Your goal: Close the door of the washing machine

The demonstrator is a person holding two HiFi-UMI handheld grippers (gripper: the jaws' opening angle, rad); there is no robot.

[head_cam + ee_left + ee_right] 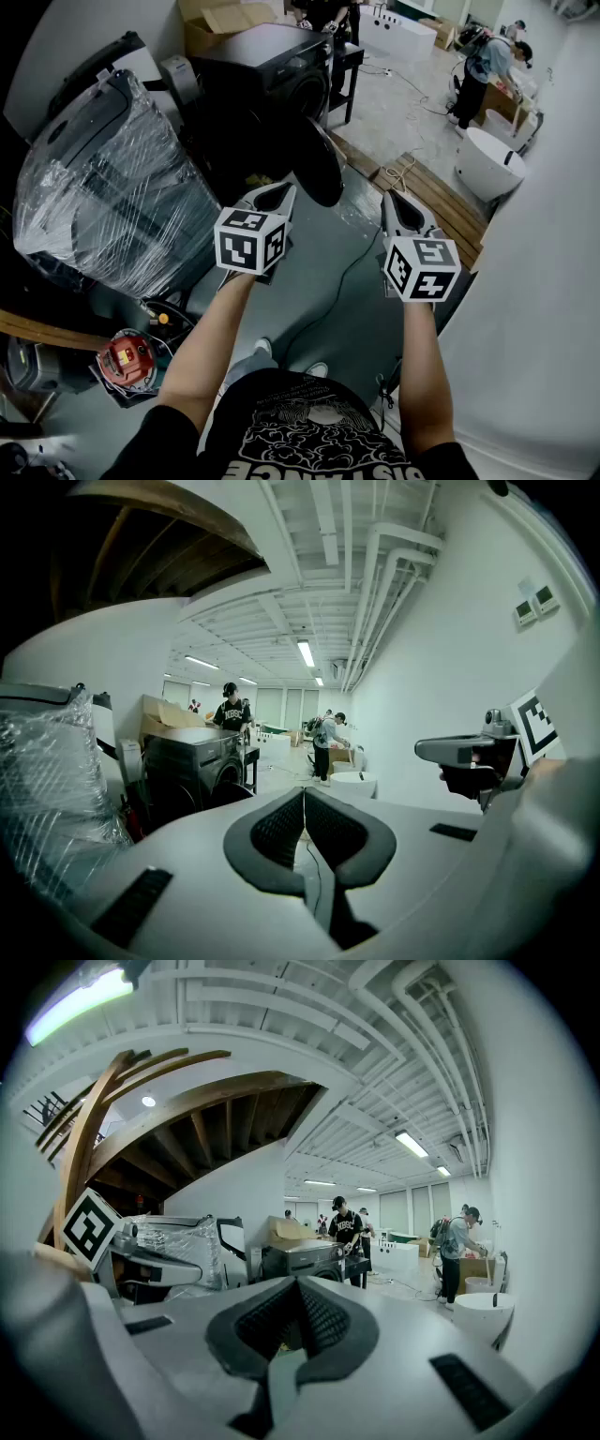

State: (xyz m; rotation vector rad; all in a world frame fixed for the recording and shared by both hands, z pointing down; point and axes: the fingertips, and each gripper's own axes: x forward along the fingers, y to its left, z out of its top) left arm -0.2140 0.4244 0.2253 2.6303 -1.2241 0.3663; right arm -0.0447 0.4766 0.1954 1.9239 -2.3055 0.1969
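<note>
One door point(319, 171) ahead, between left tool point(281, 192), right tool point(393, 199).

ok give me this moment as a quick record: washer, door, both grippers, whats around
washing machine: dark front loader, ahead of the person
door: open, swung out toward the grippers
left gripper: shut, empty, not touching the door
right gripper: shut, empty, not touching the door
plastic-wrapped appliance: left of the washer in the head view
white tub: on the floor, far right
task state: door not yet closed
</note>
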